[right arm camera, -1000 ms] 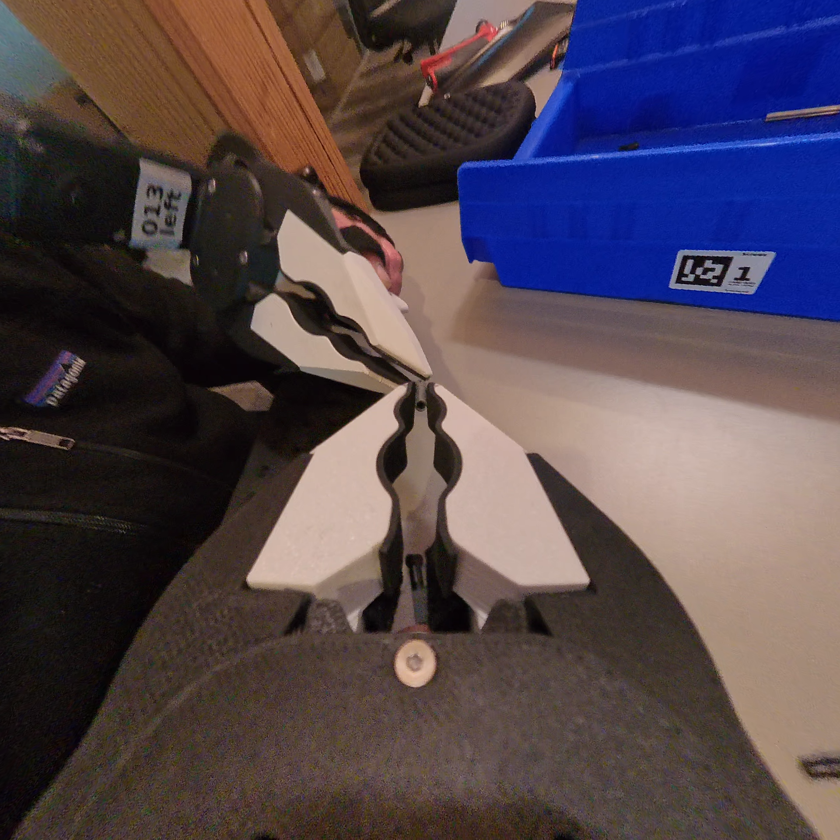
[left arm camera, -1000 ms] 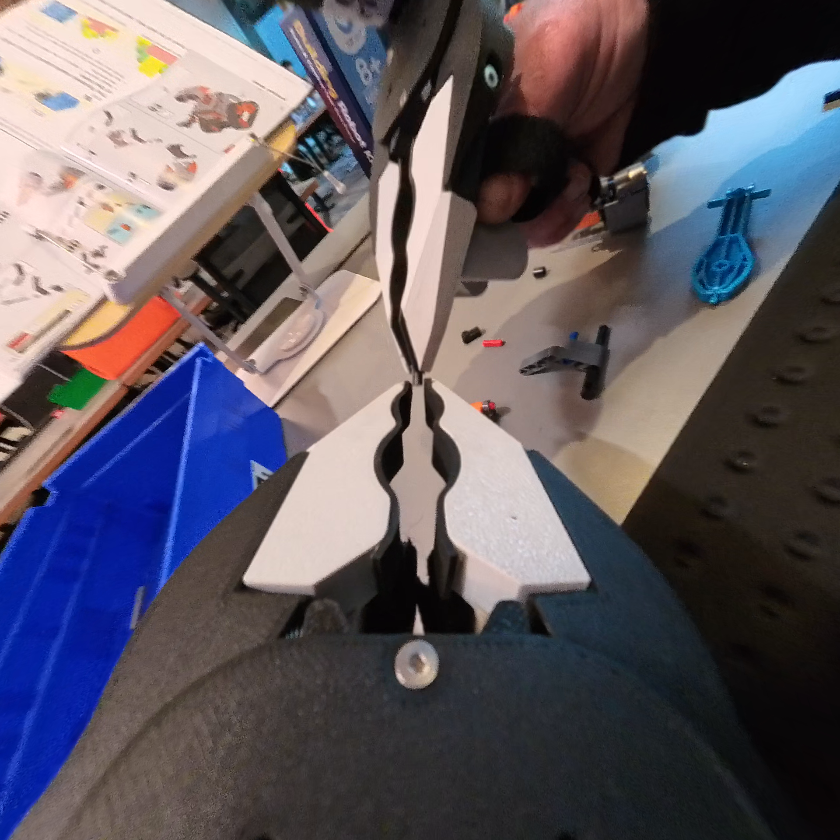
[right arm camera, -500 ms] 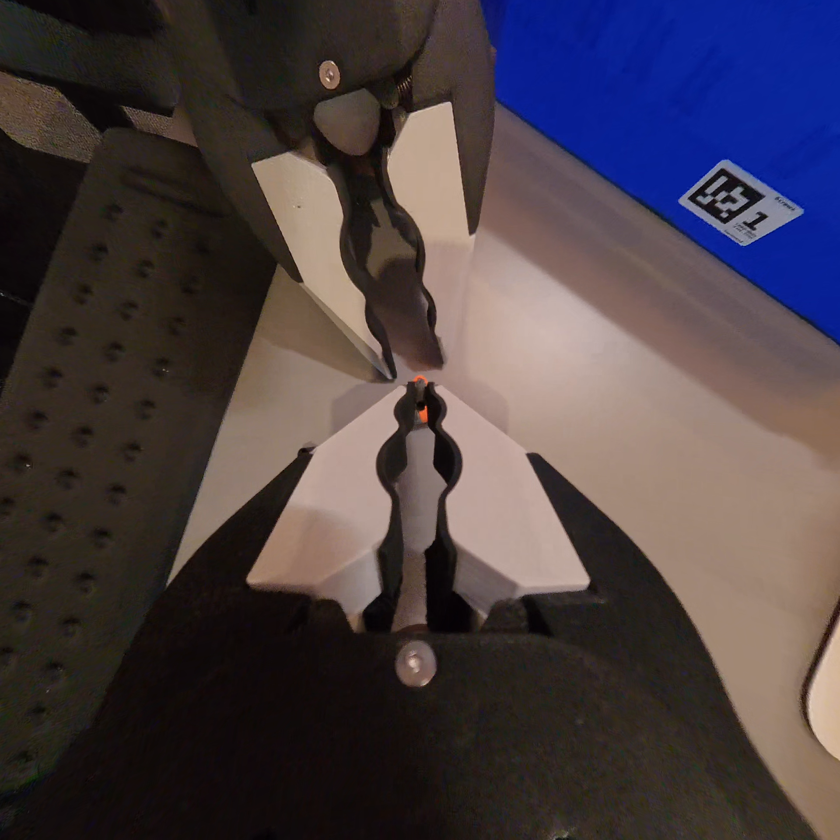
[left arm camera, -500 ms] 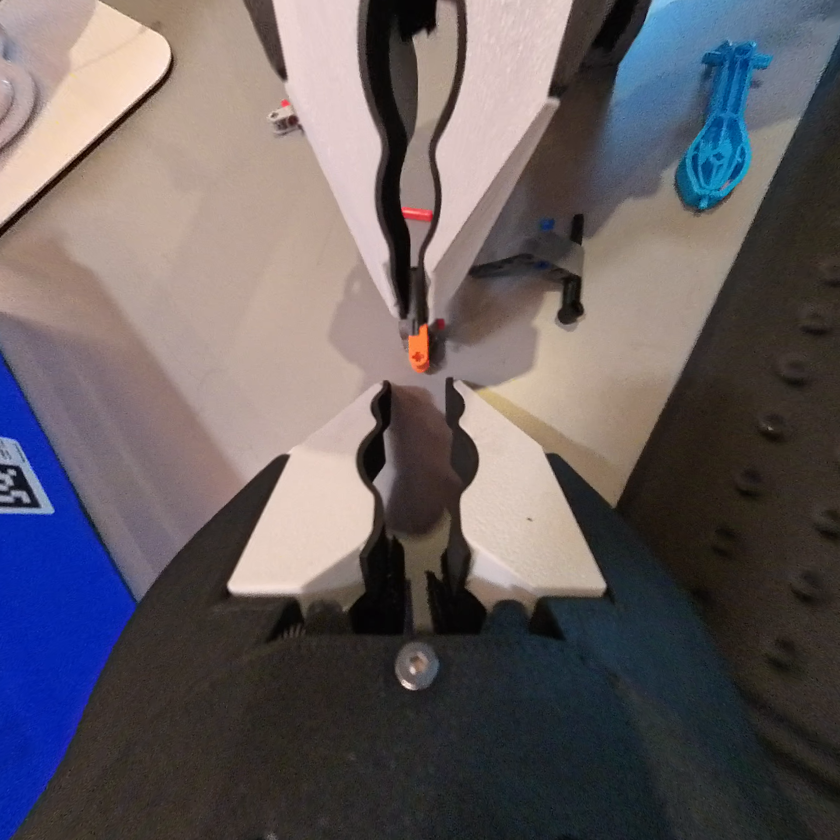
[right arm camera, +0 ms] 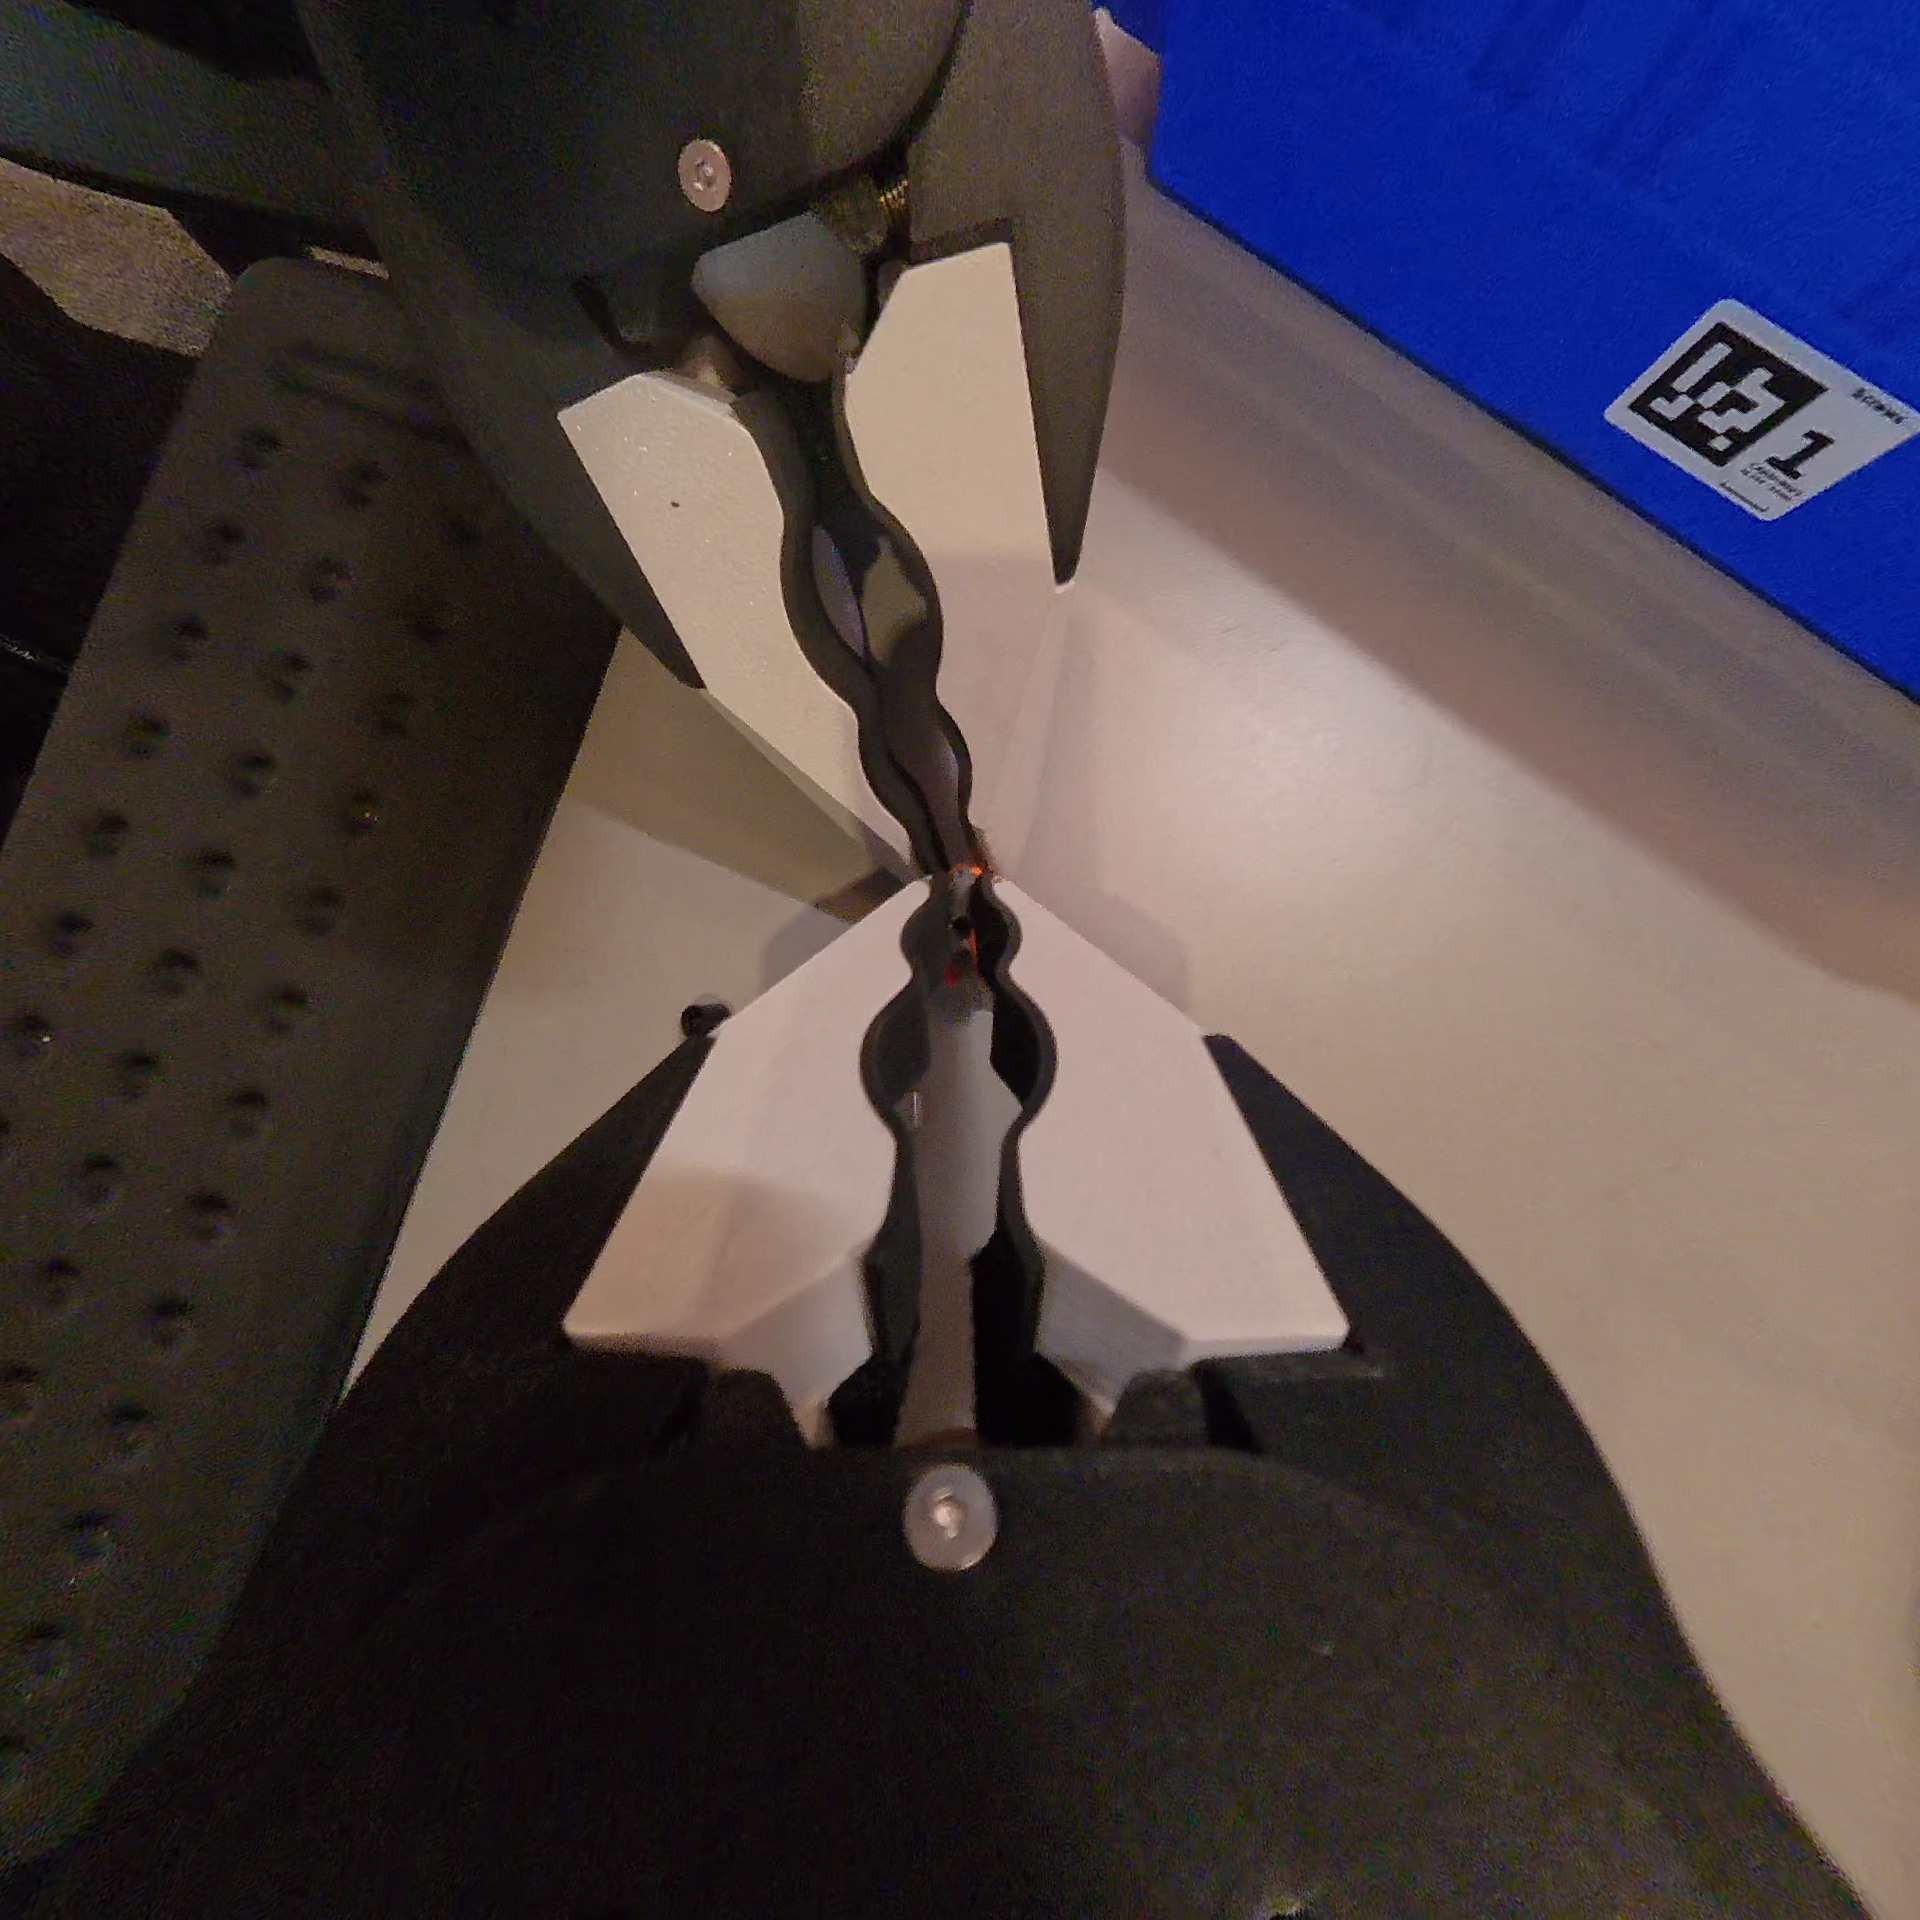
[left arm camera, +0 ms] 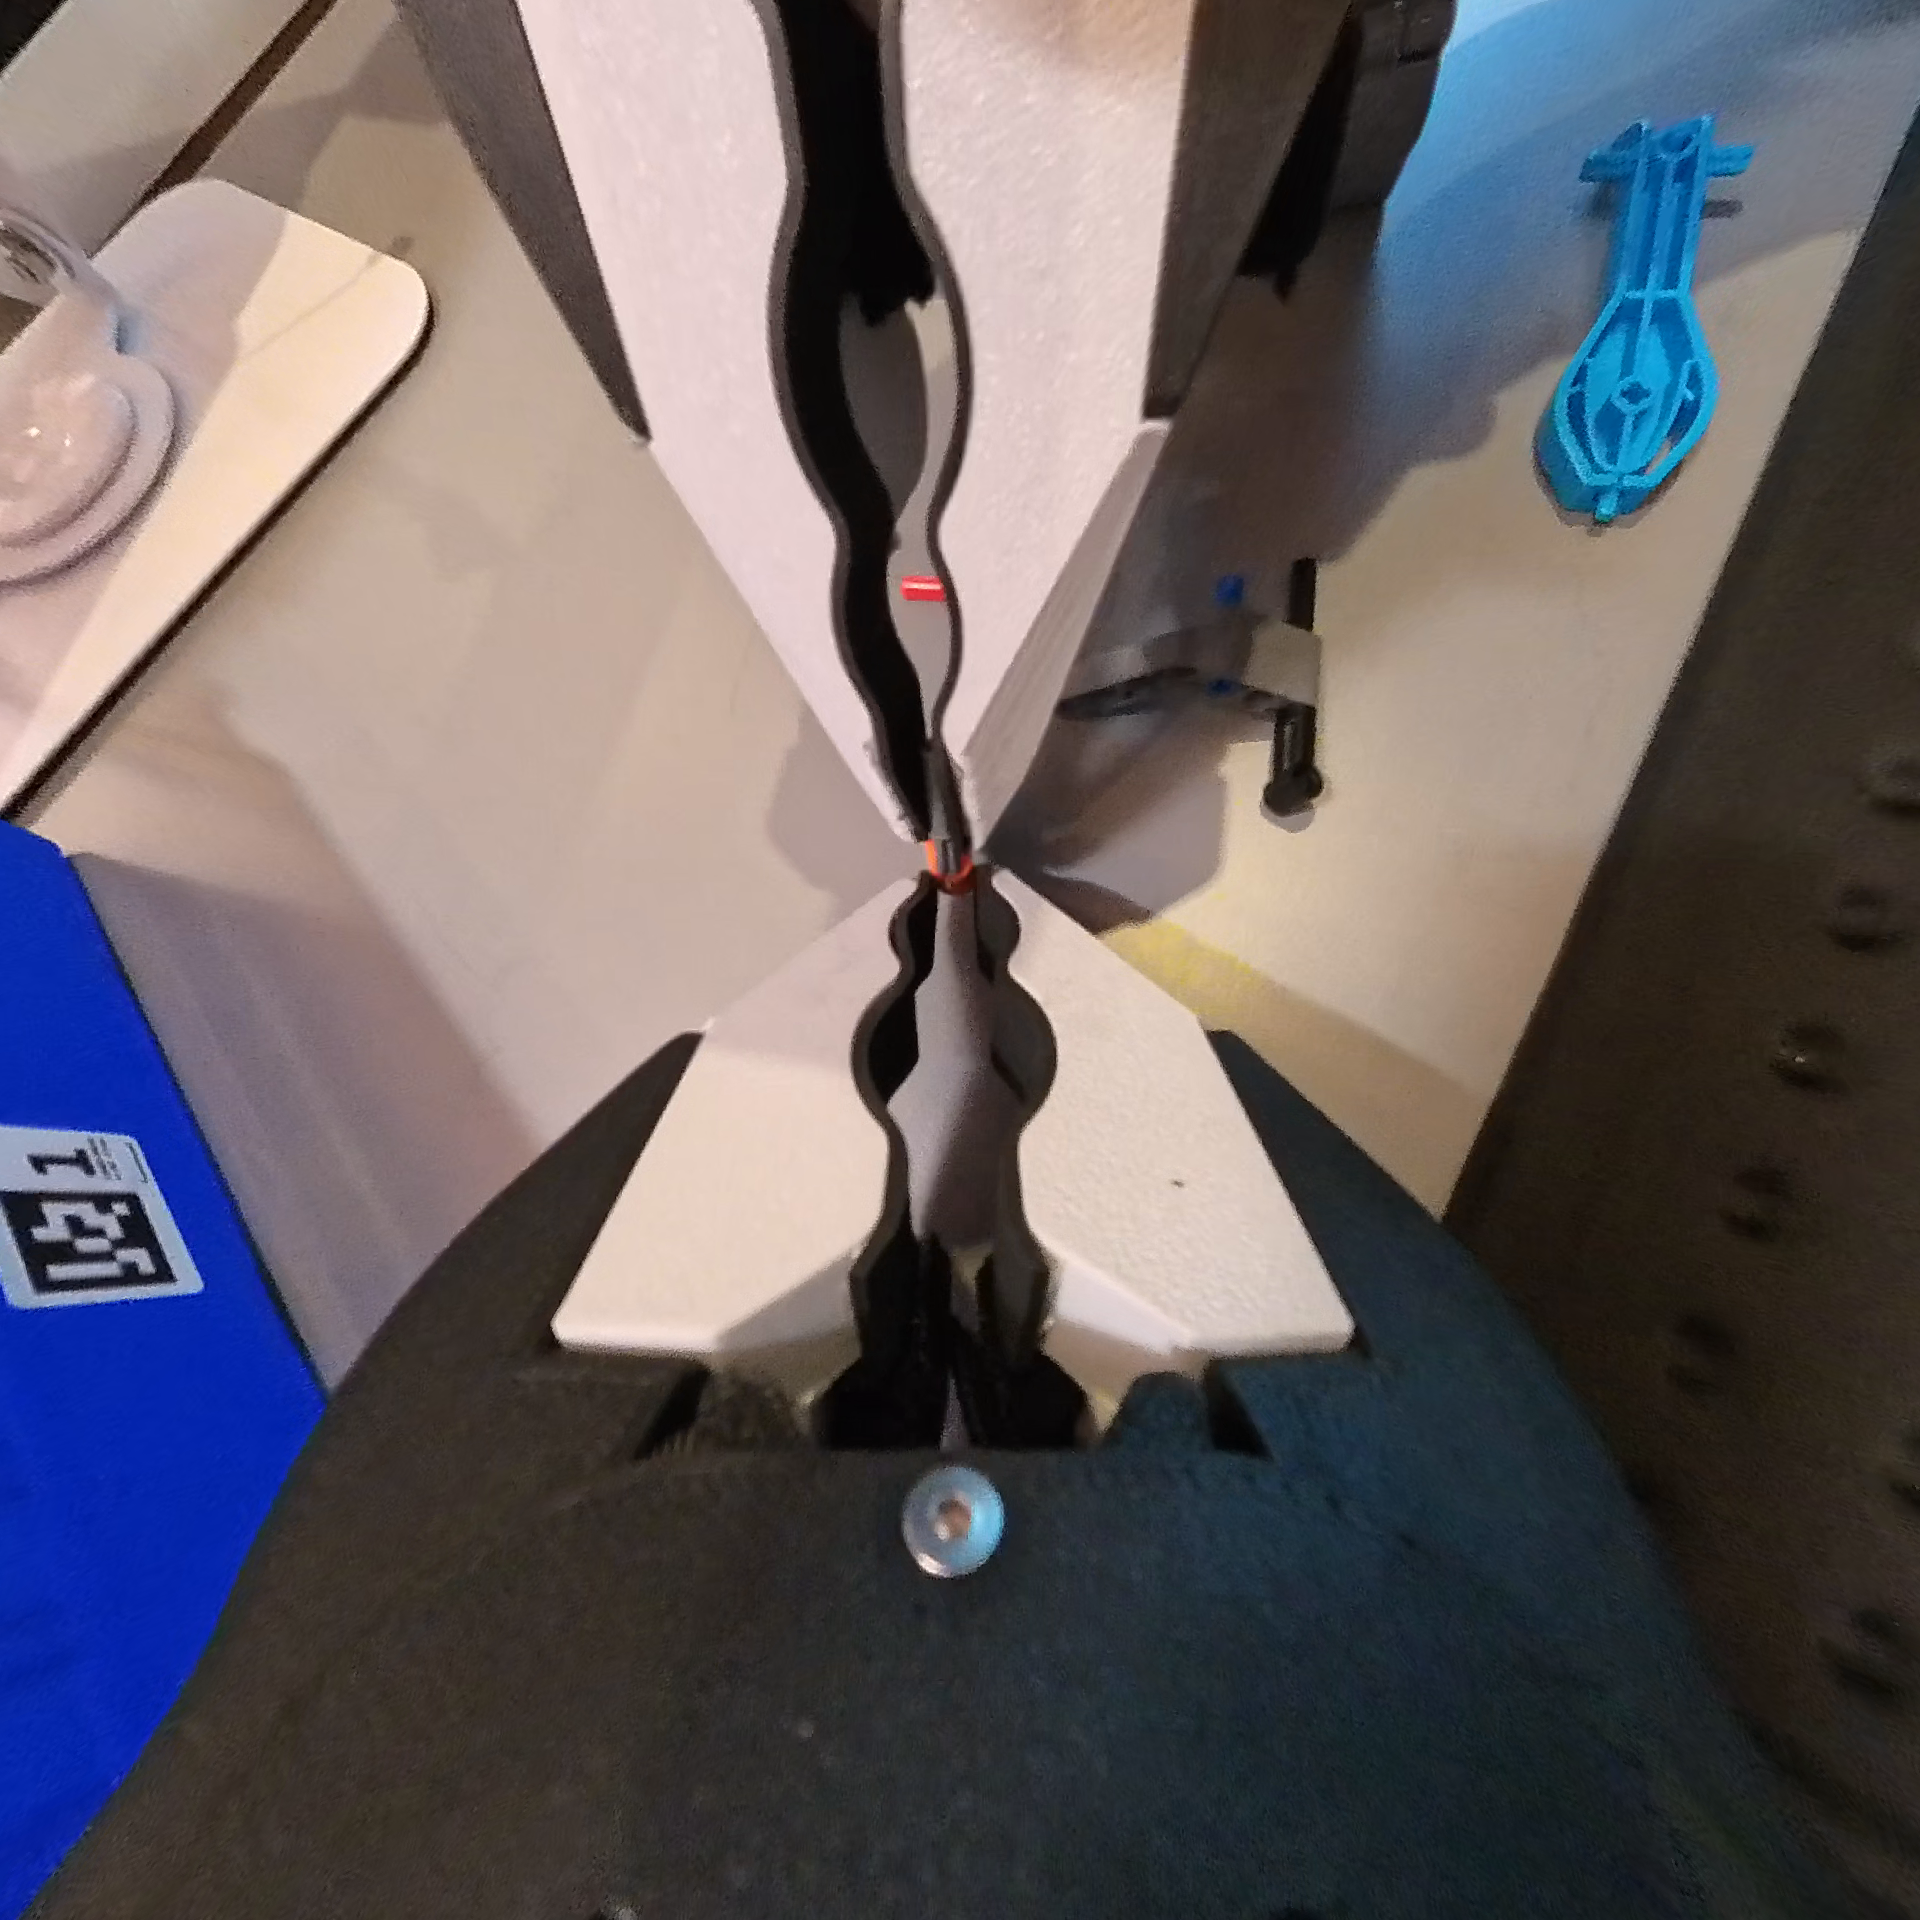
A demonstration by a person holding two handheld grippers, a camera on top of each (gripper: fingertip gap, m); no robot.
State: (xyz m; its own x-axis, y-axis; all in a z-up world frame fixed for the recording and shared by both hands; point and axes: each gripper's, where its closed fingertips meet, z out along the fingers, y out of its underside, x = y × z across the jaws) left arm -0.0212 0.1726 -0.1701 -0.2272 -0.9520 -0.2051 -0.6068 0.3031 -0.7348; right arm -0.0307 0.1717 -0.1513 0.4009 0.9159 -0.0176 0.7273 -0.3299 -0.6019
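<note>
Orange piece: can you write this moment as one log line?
left hand-held gripper: shut | right hand-held gripper: shut | both pinch orange piece

My tongs [left arm camera: 951, 894] are white with wavy black liners in a speckled black body. An orange piece [left arm camera: 954, 871] shows at their tips. The bin [right arm camera: 1558, 208] is bright blue (its sticker [right arm camera: 1766, 410] black-and-white checked), the surface [right arm camera: 1403, 883] pale beige, the mat [right arm camera: 208, 831] black and dimpled.

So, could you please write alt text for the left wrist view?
The left hand-held gripper meets the right hand-held gripper tip to tip, a small orange piece between them, above a beige table. A blue bin is at left.
</note>
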